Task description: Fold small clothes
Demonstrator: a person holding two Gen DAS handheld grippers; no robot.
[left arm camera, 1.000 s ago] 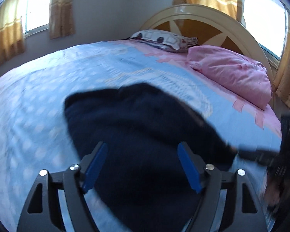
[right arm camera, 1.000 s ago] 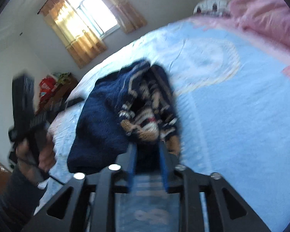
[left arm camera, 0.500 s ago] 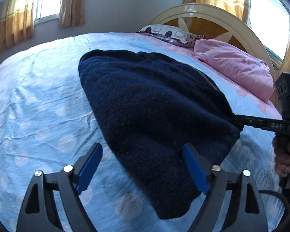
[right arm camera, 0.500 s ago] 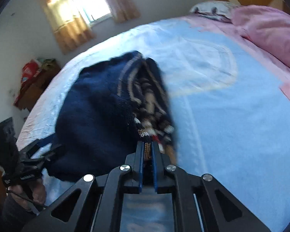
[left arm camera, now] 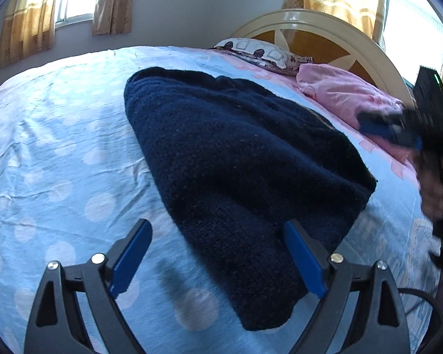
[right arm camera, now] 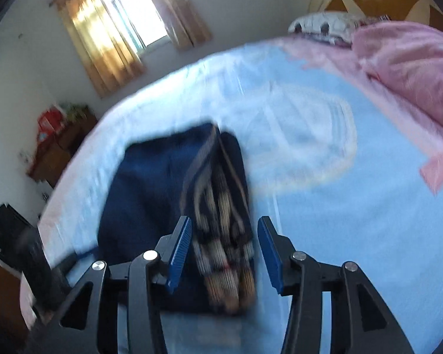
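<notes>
Left gripper [left arm camera: 218,253] spread wide, holding nothing; right gripper [right arm camera: 224,250] also parted, empty (right view is blurred). Navy knit sweater [left arm camera: 236,159] lies folded on the blue bed sheet [left arm camera: 59,147], its near end lying between and just beyond the left fingers, its patterned edge between the right ones. Looks soft, thick, floppy, not fragile; likely grippy. Best pinched at a folded edge or corner, through all layers.

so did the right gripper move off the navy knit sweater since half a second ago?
Yes. The right gripper opened, letting go of the navy knit sweater, and backed away from the window.
</notes>
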